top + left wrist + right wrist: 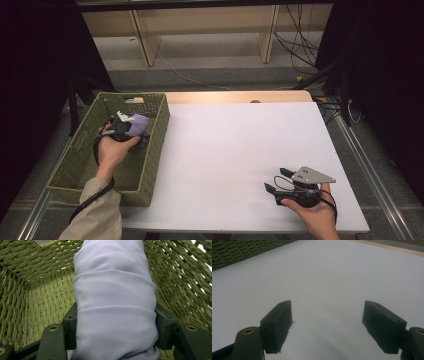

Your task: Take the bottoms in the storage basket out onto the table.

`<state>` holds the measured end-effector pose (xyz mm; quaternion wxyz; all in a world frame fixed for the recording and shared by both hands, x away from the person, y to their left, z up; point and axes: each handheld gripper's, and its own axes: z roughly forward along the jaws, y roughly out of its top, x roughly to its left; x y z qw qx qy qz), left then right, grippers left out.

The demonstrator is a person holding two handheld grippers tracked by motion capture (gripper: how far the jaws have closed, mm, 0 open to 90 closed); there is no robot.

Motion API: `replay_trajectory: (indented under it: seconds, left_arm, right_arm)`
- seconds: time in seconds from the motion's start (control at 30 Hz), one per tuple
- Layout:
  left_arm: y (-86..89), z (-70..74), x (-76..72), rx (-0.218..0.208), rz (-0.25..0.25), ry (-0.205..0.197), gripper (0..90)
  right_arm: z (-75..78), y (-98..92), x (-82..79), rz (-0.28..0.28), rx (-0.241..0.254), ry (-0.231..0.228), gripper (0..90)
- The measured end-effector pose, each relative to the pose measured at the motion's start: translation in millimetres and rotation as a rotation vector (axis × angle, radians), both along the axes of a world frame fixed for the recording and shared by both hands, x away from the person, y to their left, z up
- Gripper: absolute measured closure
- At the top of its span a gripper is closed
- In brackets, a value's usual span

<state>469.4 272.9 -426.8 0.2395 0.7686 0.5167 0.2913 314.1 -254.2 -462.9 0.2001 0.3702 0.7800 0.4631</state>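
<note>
Lavender cloth: rolled bundle, clamped between the left gripper jaws inside the green woven basket, left of frame. Step, as judged: lifting out. Next: clear the basket wall. Right gripper: jaws apart, holding nothing, lower right on the white table.

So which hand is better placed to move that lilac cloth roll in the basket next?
Left. The left gripper is already clamped on the lilac cloth roll inside the green basket; the right gripper sits open over the white table.
</note>
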Motion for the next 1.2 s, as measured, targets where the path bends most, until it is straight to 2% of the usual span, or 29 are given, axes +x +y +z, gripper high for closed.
replay_trajectory:
  seconds: [0.2, 0.5, 0.7, 1.2]
  left_arm:
    - [-1.4, -0.7, -5.6, -0.003, 0.003, -0.019, 37.8]
    - [-0.2, 9.6, -10.4, -0.033, 0.015, -0.068, 37.7]
    - [0.0, 13.6, -14.0, -0.011, 0.017, -0.085, 37.7]
    - [0.2, 25.1, -20.9, -0.026, 0.014, -0.131, 37.5]
  right_arm:
    - [0.2, -0.4, -0.1, -0.003, -0.001, 0.0, 24.7]
    - [0.3, -2.1, 0.3, 0.002, -0.003, -0.009, 24.7]
    - [0.7, -3.8, 0.4, -0.001, 0.001, -0.013, 24.7]
    - [1.1, -4.4, 0.5, 0.002, 0.005, -0.018, 24.7]
